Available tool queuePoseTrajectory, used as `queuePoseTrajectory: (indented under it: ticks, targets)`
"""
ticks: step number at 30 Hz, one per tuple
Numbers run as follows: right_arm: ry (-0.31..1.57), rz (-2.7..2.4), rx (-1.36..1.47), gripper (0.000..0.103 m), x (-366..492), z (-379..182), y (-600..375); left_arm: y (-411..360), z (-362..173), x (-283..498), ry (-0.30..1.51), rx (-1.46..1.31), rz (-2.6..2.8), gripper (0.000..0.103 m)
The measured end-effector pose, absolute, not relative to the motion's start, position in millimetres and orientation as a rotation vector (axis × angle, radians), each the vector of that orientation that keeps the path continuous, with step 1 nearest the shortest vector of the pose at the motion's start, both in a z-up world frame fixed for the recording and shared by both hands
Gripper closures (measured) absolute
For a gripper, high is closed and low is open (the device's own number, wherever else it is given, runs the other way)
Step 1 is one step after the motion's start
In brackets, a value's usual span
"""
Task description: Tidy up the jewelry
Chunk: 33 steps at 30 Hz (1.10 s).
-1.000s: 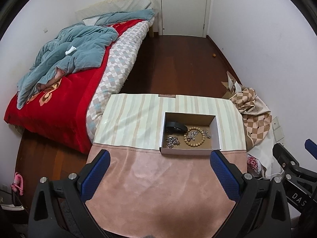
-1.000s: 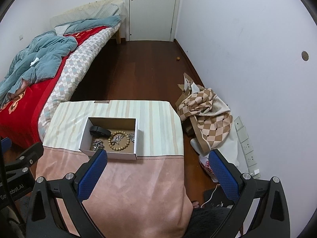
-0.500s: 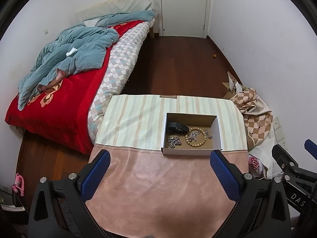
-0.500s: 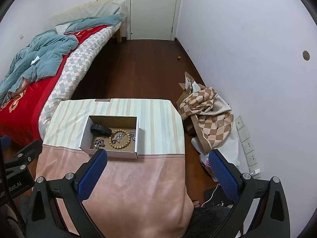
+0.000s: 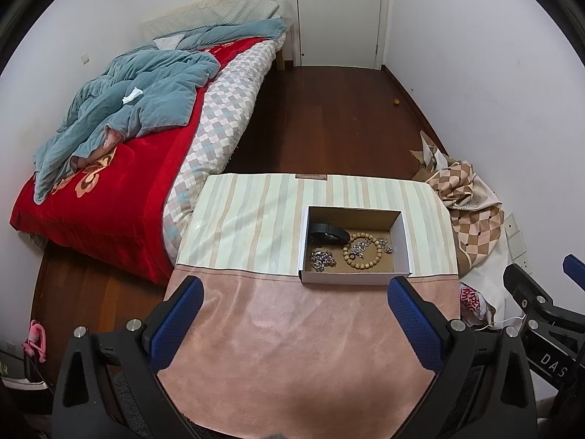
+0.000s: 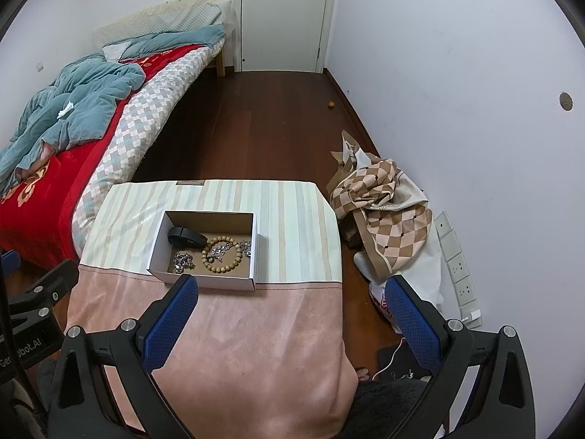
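Both grippers, left gripper and right gripper, are hovering jaws apart, empty, short of the box, sizing up the beaded bracelet inside.

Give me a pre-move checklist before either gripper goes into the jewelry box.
1. Left gripper open and empty: ok.
2. Right gripper open and empty: ok.
3. White box open-topped, no lid in the way: ok.
4. Pieces separate for a clean pick: not ok. A silver piece lies inside the wooden bead bracelet; the silver chain pile and black band lie apart.
5. Path over the pink cloth to the box unobstructed: ok.
6. Chains untangled: cannot tell, too small.
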State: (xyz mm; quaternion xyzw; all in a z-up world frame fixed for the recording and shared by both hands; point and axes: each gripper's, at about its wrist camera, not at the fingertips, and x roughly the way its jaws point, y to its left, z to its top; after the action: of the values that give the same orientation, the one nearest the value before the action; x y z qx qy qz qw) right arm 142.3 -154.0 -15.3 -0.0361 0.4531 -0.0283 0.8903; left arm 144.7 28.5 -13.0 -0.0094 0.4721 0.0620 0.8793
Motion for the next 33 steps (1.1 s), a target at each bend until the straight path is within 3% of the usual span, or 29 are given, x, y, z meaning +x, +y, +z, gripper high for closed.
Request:
queuePoseTrajectory:
  ticks: [33]
  targets:
    - [0.951, -0.065, -0.086, 0.000, 138.5, -17.4, -153.4, 31.2, -15.8, 136.1, 0.987, -0.008, 0.117, 0.000]
